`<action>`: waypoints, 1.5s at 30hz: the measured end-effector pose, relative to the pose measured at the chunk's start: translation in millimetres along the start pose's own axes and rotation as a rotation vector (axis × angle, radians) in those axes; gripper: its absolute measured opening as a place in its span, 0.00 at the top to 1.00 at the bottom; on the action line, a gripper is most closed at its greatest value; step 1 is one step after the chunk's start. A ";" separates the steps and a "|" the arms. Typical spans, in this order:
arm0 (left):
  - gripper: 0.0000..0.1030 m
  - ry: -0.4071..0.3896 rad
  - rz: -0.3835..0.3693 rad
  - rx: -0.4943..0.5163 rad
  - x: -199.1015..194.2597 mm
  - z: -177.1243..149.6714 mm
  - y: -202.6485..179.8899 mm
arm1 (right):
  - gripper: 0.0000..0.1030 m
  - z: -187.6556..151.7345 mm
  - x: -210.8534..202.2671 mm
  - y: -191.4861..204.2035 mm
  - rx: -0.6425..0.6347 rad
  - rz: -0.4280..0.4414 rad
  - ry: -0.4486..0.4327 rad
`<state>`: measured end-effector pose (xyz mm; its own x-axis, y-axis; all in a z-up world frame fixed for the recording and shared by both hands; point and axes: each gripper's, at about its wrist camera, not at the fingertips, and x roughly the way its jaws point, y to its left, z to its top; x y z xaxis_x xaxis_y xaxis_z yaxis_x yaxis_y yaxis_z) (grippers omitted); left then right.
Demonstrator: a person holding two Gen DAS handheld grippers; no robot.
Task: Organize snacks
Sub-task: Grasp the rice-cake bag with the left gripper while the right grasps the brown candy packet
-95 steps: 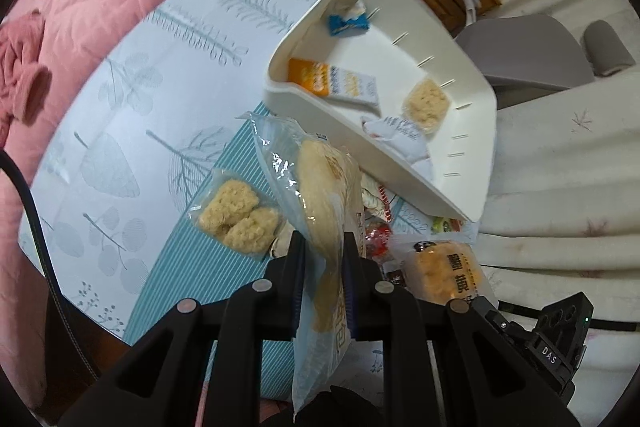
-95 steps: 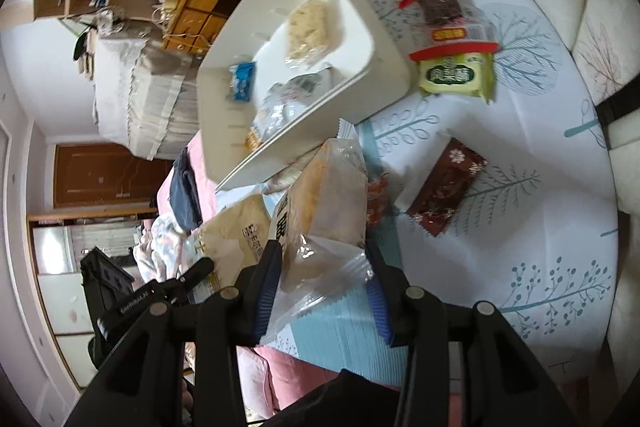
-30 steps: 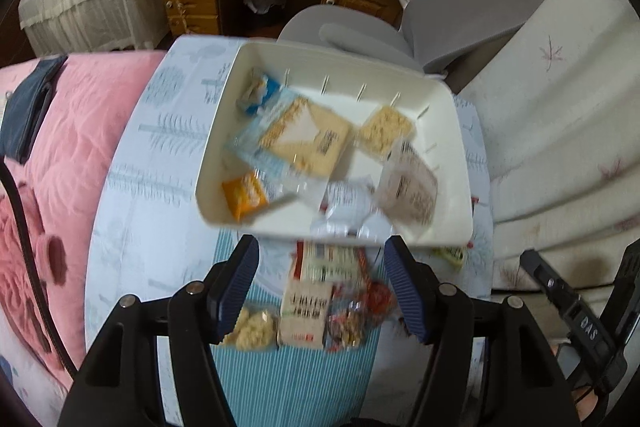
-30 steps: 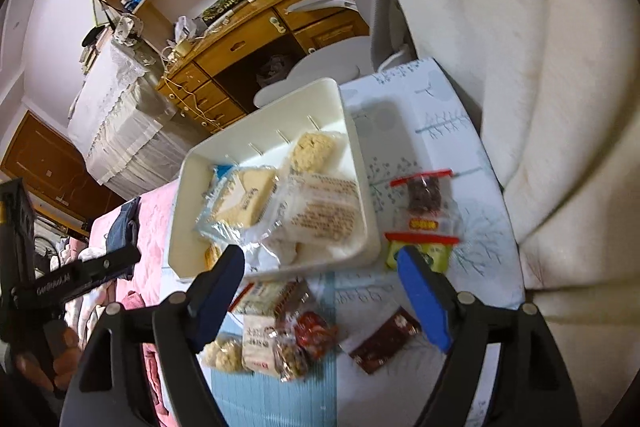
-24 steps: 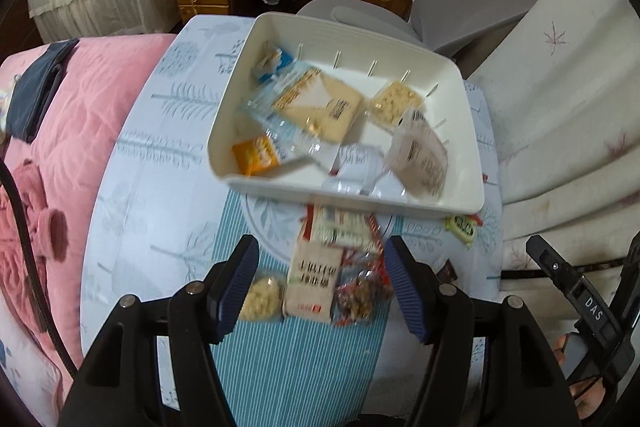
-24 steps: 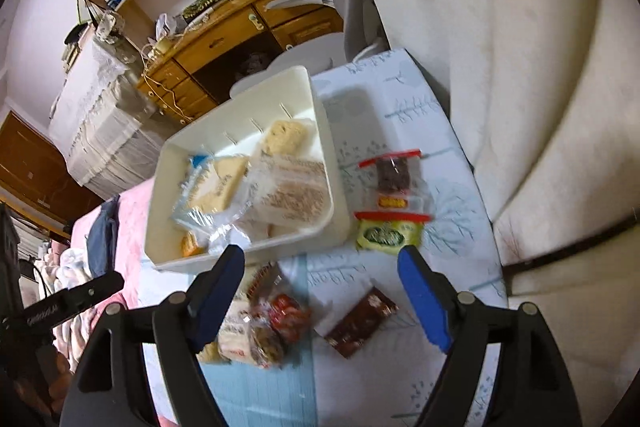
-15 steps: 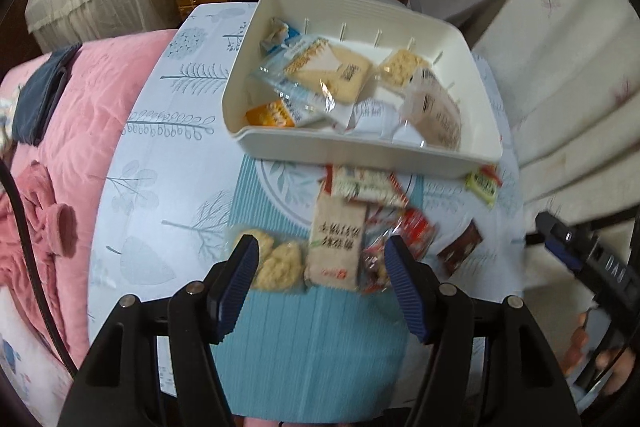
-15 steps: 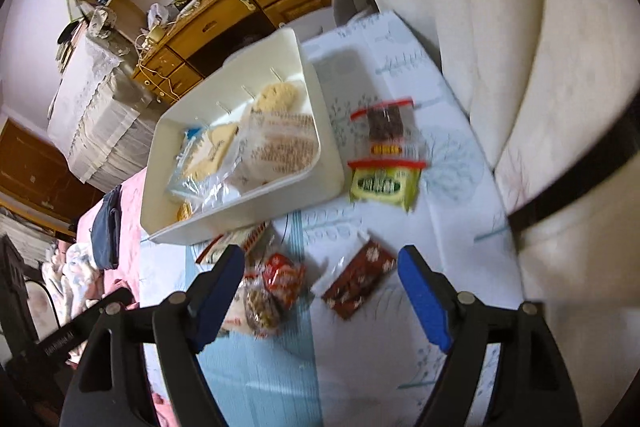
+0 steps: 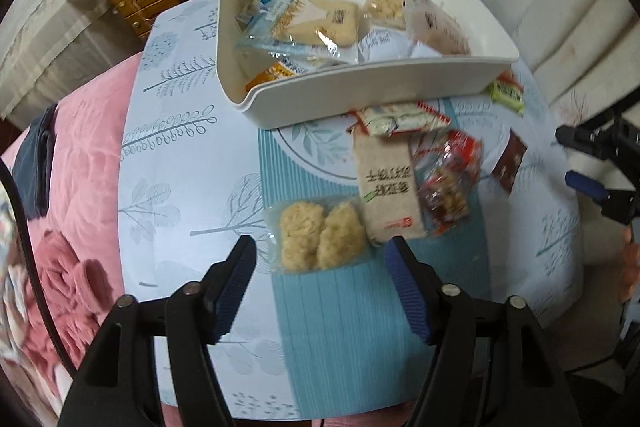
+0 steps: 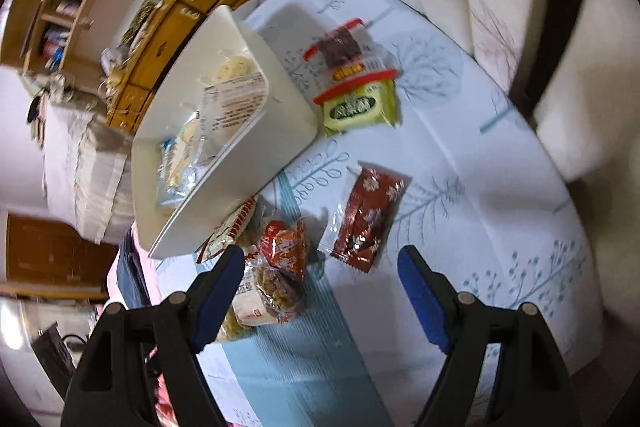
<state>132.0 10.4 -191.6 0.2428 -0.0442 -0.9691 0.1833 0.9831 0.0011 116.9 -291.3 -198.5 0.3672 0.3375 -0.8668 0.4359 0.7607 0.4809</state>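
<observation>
Left gripper [image 9: 320, 271] fingers opening, empty; right gripper [image 10: 320, 275] fingers wide, empty

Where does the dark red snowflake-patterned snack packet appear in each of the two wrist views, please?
Left wrist view: the dark red packet lies at the right, on the tablecloth, beyond the red-and-clear snack bag.
Right wrist view: it lies at the centre, ahead of the open right gripper.
Shared landmark: the white bin.

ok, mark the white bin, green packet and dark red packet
white bin [image 9: 360, 95], left wrist view, near wall.
green packet [image 10: 356, 109], right wrist view, label centre.
dark red packet [image 10: 368, 217], right wrist view, wrapper middle.
</observation>
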 end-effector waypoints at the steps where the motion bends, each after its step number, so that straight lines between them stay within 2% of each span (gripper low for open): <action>1: 0.29 0.007 -0.004 0.017 3.5 0.1 2.4 | 0.23 -2.9 1.8 -0.6 0.018 -0.004 -0.007; 6: 0.27 0.045 0.005 0.132 24.8 1.3 10.3 | 0.23 -13.6 12.0 -3.1 0.106 -0.031 -0.037; 15: 0.21 0.100 -0.037 0.346 63.0 2.4 12.4 | 0.23 -24.0 27.0 -7.8 0.208 -0.095 -0.123; 21: 0.21 0.125 -0.065 0.423 83.6 6.4 10.1 | 0.23 -21.3 41.6 -5.6 0.233 -0.157 -0.148; 28: 0.12 0.134 -0.087 0.546 98.9 7.4 -2.7 | 0.23 -13.9 57.1 2.4 0.228 -0.227 -0.163; 30: 0.11 0.128 -0.096 0.566 101.4 8.0 -4.7 | 0.25 -11.4 61.7 5.2 0.225 -0.254 -0.162; 35: 0.11 0.140 -0.114 0.583 109.5 10.2 -11.4 | 0.39 -8.0 75.7 5.7 0.243 -0.312 -0.133; 39: 0.11 0.145 -0.120 0.609 114.2 6.9 -18.9 | 0.44 -5.7 79.4 7.4 0.238 -0.345 -0.128; 42: 0.11 0.154 -0.104 0.620 118.7 1.3 -26.1 | 0.54 -3.3 80.3 11.1 0.219 -0.385 -0.124; 45: 0.17 0.156 -0.108 0.620 121.1 -0.5 -34.1 | 0.58 -1.2 78.9 9.3 0.211 -0.389 -0.117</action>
<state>154.6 -28.4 -309.2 0.0594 -0.0651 -0.9961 0.7261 0.6876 -0.0016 149.0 -256.9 -262.6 0.2277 -0.0250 -0.9734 0.7129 0.6852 0.1491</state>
